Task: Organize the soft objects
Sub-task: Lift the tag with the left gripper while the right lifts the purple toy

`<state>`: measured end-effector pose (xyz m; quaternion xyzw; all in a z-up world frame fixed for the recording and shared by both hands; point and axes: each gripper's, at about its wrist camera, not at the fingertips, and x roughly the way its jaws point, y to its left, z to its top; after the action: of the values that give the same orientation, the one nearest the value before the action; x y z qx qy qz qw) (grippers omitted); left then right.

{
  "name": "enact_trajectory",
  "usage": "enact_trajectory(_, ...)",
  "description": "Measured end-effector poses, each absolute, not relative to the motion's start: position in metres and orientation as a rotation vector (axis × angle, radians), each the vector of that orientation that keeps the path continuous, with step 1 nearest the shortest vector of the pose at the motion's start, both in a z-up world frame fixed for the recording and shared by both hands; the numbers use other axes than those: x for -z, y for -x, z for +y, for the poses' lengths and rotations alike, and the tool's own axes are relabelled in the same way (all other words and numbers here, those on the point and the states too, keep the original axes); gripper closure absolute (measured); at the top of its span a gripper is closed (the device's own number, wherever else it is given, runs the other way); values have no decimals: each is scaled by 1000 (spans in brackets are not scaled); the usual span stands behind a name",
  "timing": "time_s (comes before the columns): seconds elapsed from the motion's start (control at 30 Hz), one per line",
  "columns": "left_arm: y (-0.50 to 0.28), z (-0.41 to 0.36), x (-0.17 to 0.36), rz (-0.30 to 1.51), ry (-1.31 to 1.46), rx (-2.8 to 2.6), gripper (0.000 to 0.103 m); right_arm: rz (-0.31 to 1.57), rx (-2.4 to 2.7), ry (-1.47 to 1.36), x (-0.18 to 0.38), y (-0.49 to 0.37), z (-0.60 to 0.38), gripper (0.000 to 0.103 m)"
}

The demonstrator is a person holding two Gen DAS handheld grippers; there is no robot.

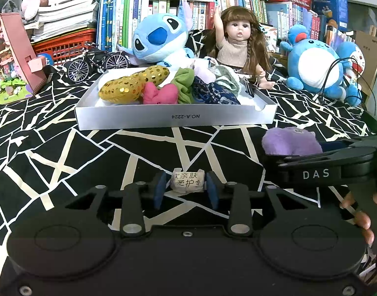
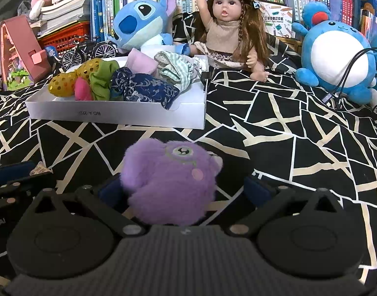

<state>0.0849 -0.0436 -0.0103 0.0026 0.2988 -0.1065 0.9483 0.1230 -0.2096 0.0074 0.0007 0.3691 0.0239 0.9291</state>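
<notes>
A black bedspread (image 1: 65, 148) crossed by pale cracked lines fills the lower and middle frame. At the upper left leans a pink house-shaped model (image 1: 13, 56), with a red crate (image 1: 65, 44) under stacked papers (image 1: 65, 7) beside it and a small black toy bicycle (image 1: 97, 61) just in front. Rows of upright books (image 1: 163, 7) run along the top. A long-haired doll (image 1: 237, 46) sits at upper centre, one arm raised. Black cables (image 1: 336, 74) hang at the right edge.
</notes>
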Motion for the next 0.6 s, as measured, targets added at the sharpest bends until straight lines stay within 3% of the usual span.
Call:
enact_trajectory(0.47, -88, -45, 11, 609, -11, 209, 67, 735, -23, -13, -6, -120, -207, 0)
enact_trajectory(0.6, -89, -44, 11, 608, -7, 207, 73, 729, -23, -19, -6, -120, -207, 0)
